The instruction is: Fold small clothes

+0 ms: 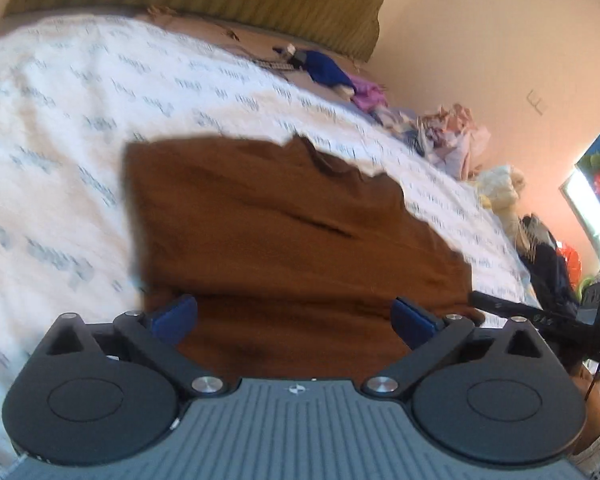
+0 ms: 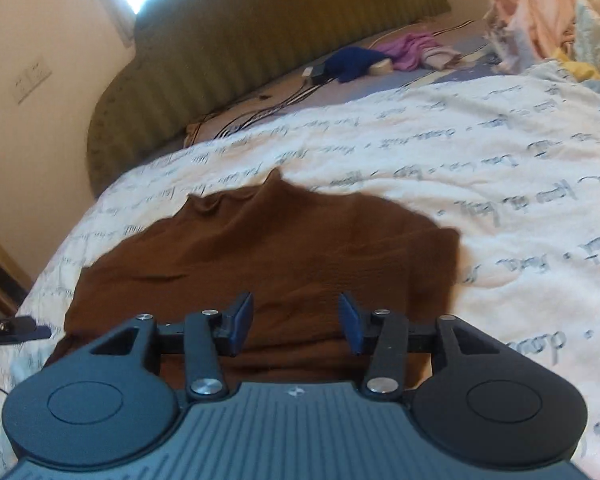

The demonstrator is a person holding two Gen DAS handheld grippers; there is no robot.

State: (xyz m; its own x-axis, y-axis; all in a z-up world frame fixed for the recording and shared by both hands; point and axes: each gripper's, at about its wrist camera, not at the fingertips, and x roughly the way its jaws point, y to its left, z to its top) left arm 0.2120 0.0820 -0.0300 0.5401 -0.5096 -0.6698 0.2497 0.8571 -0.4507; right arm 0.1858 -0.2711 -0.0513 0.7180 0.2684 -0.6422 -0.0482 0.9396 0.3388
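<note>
White printed bedding (image 2: 460,168) filled both frames; a brown top (image 2: 260,248) lay mid-frame, collar toward the upper edge. Left gripper (image 1: 294,318) and right gripper (image 2: 296,322) hovered released over its near hem.

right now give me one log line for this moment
stage: fold not begun | left gripper: open over brown garment | right gripper: open over same garment | garment: spread on white bedspread
</note>
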